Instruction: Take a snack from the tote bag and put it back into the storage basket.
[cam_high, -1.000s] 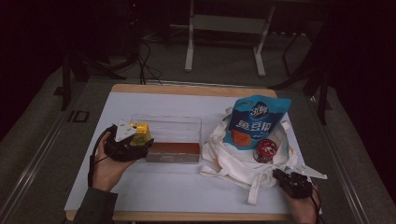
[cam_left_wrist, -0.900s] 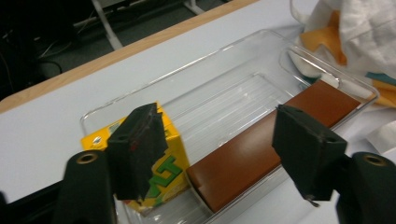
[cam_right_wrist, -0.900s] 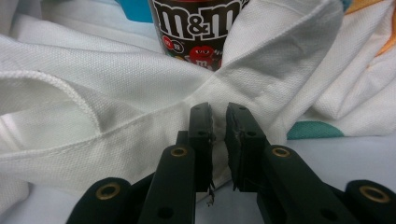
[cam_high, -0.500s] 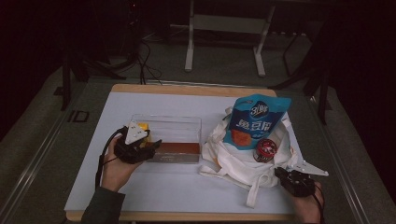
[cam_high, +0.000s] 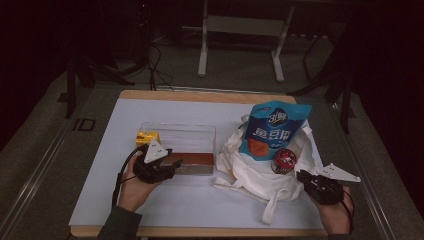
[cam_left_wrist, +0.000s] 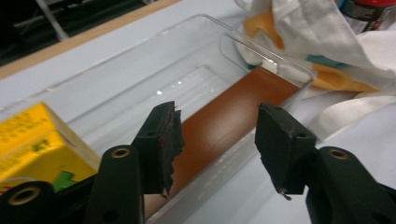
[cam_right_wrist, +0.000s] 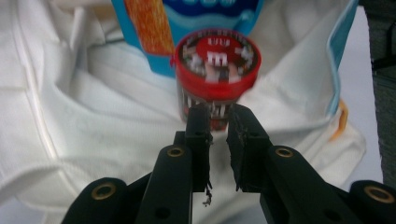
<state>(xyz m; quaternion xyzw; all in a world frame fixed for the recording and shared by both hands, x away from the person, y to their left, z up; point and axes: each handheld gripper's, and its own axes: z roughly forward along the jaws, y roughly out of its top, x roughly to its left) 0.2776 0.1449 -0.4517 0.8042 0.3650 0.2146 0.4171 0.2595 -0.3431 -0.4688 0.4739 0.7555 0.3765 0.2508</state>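
Left gripper (cam_left_wrist: 215, 149) closing, half-wide, astride clear tray's (cam_left_wrist: 261, 56) near wall | rigid, slippery: pinch rim | right gripper (cam_right_wrist: 218, 140) narrow, empty

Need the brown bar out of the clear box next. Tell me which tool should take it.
Left. The left tool already hangs over the clear box, its jaws straddling the brown bar; the right tool faces the candy tub on the white bag.

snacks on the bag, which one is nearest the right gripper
The red-lidded candy tub, right ahead of the right gripper; the blue pouch lies beyond it.
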